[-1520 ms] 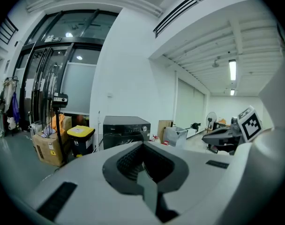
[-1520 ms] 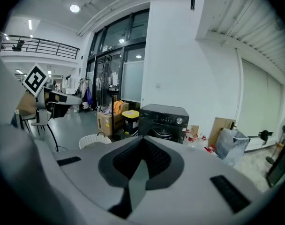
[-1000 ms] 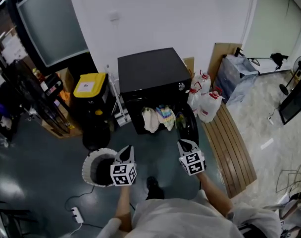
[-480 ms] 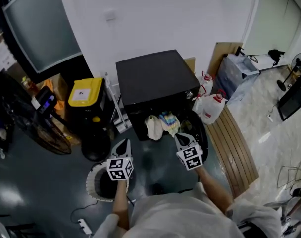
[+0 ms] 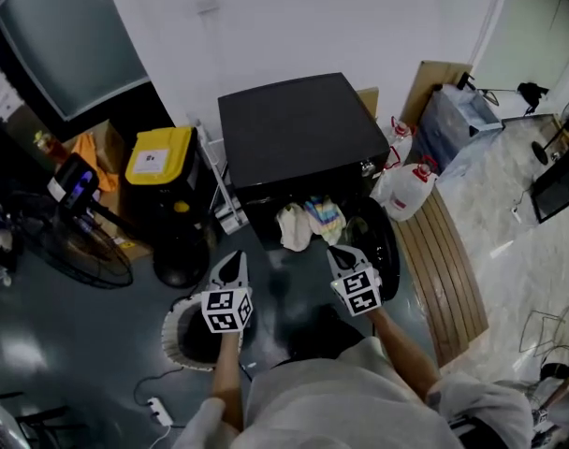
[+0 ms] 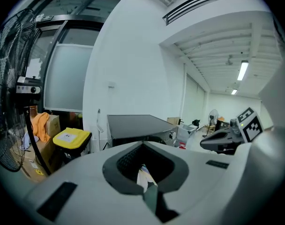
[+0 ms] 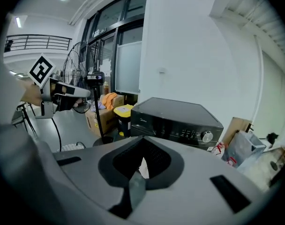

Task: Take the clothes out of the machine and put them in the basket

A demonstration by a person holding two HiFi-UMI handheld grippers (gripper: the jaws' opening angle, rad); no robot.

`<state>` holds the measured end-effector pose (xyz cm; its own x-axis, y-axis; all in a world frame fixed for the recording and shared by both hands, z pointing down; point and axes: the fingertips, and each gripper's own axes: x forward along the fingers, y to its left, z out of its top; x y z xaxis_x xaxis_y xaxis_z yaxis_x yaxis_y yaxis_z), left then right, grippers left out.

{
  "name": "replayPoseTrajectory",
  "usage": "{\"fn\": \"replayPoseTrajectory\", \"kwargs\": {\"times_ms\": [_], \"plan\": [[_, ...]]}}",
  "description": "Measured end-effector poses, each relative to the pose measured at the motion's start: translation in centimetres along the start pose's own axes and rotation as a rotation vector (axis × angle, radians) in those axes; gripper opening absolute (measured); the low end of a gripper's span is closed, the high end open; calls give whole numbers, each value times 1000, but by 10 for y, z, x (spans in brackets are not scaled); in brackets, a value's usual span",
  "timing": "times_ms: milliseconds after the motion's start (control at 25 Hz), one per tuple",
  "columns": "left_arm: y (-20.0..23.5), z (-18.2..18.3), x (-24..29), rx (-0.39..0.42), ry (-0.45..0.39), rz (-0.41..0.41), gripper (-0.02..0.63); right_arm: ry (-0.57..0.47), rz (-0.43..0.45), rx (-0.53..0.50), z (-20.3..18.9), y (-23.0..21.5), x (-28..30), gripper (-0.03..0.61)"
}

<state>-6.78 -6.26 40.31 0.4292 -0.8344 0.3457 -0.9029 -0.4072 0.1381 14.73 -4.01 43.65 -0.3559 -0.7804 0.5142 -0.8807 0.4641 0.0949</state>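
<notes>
A black washing machine (image 5: 299, 129) stands against the white wall with its round door (image 5: 376, 239) swung open to the right. A white cloth (image 5: 292, 227) and a striped cloth (image 5: 324, 217) hang out of its opening. The white mesh basket (image 5: 175, 333) sits on the dark floor at the lower left, partly under my left hand. My left gripper (image 5: 231, 266) is shut and empty, a little short of the machine's front and left of the clothes. My right gripper (image 5: 343, 253) is shut and empty too, just below the striped cloth and beside the door. The machine (image 7: 180, 118) fills the middle of the right gripper view.
A black bin with a yellow lid (image 5: 159, 157) stands left of the machine. A floor fan (image 5: 79, 241) is further left. White jugs (image 5: 411, 190) and a wooden slatted board (image 5: 448, 269) lie to the right. A power strip (image 5: 158, 410) and cable are near the basket.
Both grippers have moved forward together toward the machine's opening. The basket, earlier beside the left gripper, now lies beneath and behind it. The clothes hang as before.
</notes>
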Motion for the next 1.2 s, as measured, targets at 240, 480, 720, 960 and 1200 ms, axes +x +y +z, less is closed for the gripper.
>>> {"fn": "replayPoseTrajectory", "kwargs": {"times_ms": [240,480,720,960,1200], "plan": [[-1,-23,22,-49,49,62,15,30,69,-24,-6,-15,36,23],[-16,-50,51,-72,103,129,15,55,124,-31,-24,-44,74,23],[-19,-83,80,-97,135,180,15,90,157,-27,-54,-62,117,23],[-10,-113,102,-108,156,207,15,152,177,-20,-98,-65,150,23],[5,-145,128,-123,172,184,15,204,157,11,-138,-58,178,23]]}}
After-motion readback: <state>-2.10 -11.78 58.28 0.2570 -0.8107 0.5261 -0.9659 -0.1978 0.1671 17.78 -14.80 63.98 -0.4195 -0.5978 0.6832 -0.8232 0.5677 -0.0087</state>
